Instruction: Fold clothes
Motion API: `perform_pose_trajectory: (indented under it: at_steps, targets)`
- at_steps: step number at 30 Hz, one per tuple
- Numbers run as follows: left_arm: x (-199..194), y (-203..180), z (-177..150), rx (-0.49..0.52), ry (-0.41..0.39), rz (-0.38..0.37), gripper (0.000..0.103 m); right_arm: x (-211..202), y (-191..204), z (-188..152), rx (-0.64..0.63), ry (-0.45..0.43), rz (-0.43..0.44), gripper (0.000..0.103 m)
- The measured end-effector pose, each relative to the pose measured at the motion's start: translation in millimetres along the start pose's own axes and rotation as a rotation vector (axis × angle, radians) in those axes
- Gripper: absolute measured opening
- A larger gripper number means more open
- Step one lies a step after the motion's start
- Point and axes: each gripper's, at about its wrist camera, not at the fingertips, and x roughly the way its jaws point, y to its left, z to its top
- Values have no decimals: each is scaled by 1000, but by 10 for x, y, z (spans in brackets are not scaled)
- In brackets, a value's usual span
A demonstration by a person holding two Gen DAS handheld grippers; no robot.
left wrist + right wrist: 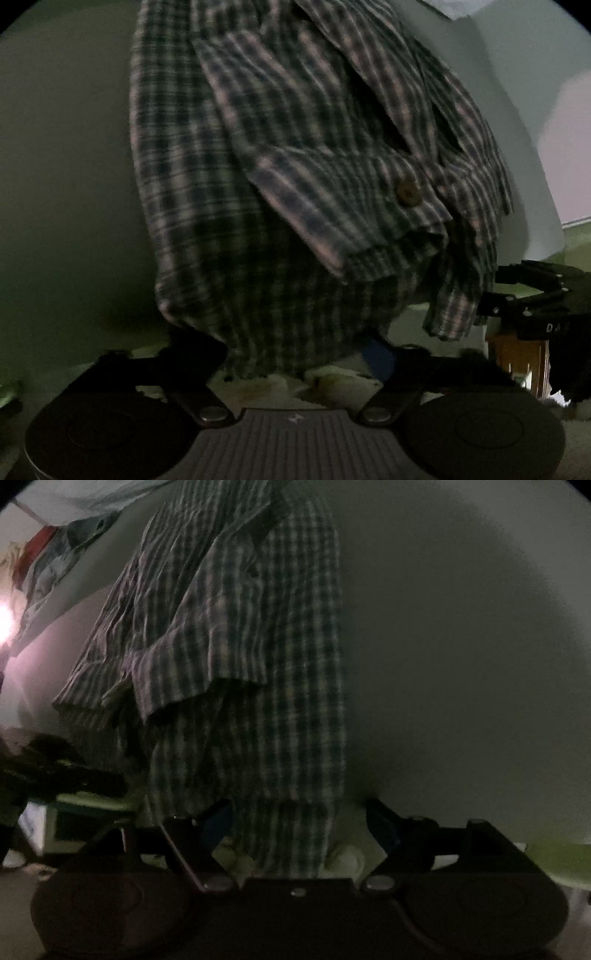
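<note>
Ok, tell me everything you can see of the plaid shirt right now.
The plaid shirt is thin, crinkled woven cloth in dark and pale checks, with a brown button on a turned-back flap. It lies partly folded, sleeves doubled over, on a pale surface. Its near edge sits between the spread fingers of the left gripper and right gripper.

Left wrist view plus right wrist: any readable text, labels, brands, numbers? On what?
"DA": white letters on the dark body of the right gripper, cut off at the left wrist view's right edge; the rest is out of view.
Small light emblem on the left gripper ribbed base: too small to read.
Plaid shirt: no text visible.
Right wrist view: none.
</note>
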Motion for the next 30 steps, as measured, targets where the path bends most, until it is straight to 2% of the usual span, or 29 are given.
perform_pose_trajectory:
  at_steps: [1, 2, 4, 5, 7, 10, 13, 16, 21, 24, 28, 30]
  targets:
    - [-1, 3, 1, -21, 2, 0, 32, 39, -20, 1, 7, 44, 25, 65]
    - [-3, 7, 1, -42, 5, 1, 12, 84, -33, 8, 14, 72, 36, 43]
    - [-38, 39, -28, -95, -1, -24, 7, 134, -63, 12, 23, 102, 58, 31]
    - [-77, 63, -60, -127, -9, -55, 4, 142, -81, 11, 25, 107, 69, 21]
    - [-174, 116, -137, -196, -29, -133, 3, 94, -122, 21, 27, 96, 110, 7]
    - [-386, 167, -244, -294, -89, -282, 3, -94, -170, 23, 9, 54, 227, 4]
    - [-618, 246, -340, -418, -187, -409, 3, -328, -188, -4, -51, -11, 319, 3]
    - [-752, 273, -201, -468, -260, -472, 3, -495, -269, 95, -74, -99, 389, 2]
    - [-958, 309, 76, -536, -378, -566, 3, -848, -494, 303, -13, -238, 491, 2]
    - [-1081, 330, 242, -576, -450, -623, 3, -1012, -514, 567, 5, -310, 517, 2]
    - [-1245, 358, 464, -629, -545, -697, 3, -1131, -340, 1030, -17, -380, 495, 2]
    - [-1281, 427, 753, -619, -576, -704, 3, -1076, -271, 1351, -22, -408, 471, 2]
